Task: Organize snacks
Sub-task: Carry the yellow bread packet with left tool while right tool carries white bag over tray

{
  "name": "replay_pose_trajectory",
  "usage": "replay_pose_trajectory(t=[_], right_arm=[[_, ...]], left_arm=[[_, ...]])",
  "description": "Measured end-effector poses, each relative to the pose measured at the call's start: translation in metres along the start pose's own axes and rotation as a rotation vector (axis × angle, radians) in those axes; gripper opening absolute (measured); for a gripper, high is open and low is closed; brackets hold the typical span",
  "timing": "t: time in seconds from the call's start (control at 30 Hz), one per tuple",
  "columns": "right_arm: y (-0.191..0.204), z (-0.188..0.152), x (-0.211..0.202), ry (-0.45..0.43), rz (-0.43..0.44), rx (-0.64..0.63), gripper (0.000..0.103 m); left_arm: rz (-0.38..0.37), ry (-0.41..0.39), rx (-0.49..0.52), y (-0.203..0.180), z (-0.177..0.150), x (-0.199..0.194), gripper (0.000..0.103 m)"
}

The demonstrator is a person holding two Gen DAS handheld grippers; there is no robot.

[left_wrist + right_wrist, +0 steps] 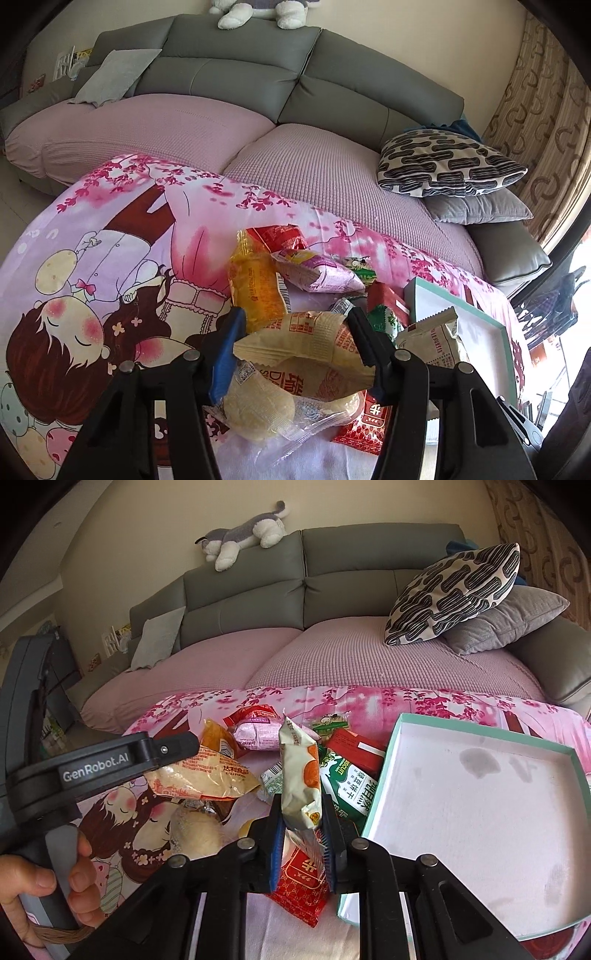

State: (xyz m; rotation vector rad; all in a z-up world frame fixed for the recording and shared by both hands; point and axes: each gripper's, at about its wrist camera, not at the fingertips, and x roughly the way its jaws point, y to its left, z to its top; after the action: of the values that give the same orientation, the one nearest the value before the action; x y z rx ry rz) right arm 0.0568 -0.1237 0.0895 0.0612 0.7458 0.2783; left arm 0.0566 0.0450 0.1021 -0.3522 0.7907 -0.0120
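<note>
My left gripper (295,332) is shut on a beige pastry packet (310,339) with red print, which hangs a little above the pink cartoon cloth (110,258). A round pastry in a clear wrapper (258,406) lies under it. My right gripper (303,812) is shut on a cream packet (299,771) with an orange picture, held upright just left of the teal-rimmed box (480,830). The box has a white, stained floor with nothing in it. The snack pile behind holds a yellow packet (255,288), a pink packet (258,736), a green biscuit packet (351,786) and a red box (354,749).
A red sachet (303,882) lies on the cloth below the right fingers. A person's hand (37,886) grips the left tool's handle. Behind the table stands a grey sofa (369,554) with a pink cover, patterned cushions (454,590) and a plush toy (243,539).
</note>
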Motion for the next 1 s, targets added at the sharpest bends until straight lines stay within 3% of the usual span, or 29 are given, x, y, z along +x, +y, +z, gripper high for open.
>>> replay_pose_trajectory(t=[0.23, 0.4, 0.73, 1.0], right_arm=[[-0.011, -0.002, 0.004, 0.029, -0.035, 0.041, 0.019], [-0.031, -0.001, -0.007, -0.001, -0.077, 0.074, 0.019], [-0.133, -0.007, -0.04, -0.034, -0.318, 0.249, 0.019], [-0.194, -0.019, -0.066, -0.051, -0.455, 0.359, 0.019]], left_arm=[[-0.034, -0.024, 0.018, -0.014, 0.002, -0.006, 0.058], [-0.081, -0.038, 0.048, -0.036, 0.001, -0.006, 0.058], [-0.231, -0.038, 0.173, -0.117, -0.016, 0.004, 0.058], [-0.294, -0.017, 0.238, -0.166, -0.035, 0.023, 0.059]])
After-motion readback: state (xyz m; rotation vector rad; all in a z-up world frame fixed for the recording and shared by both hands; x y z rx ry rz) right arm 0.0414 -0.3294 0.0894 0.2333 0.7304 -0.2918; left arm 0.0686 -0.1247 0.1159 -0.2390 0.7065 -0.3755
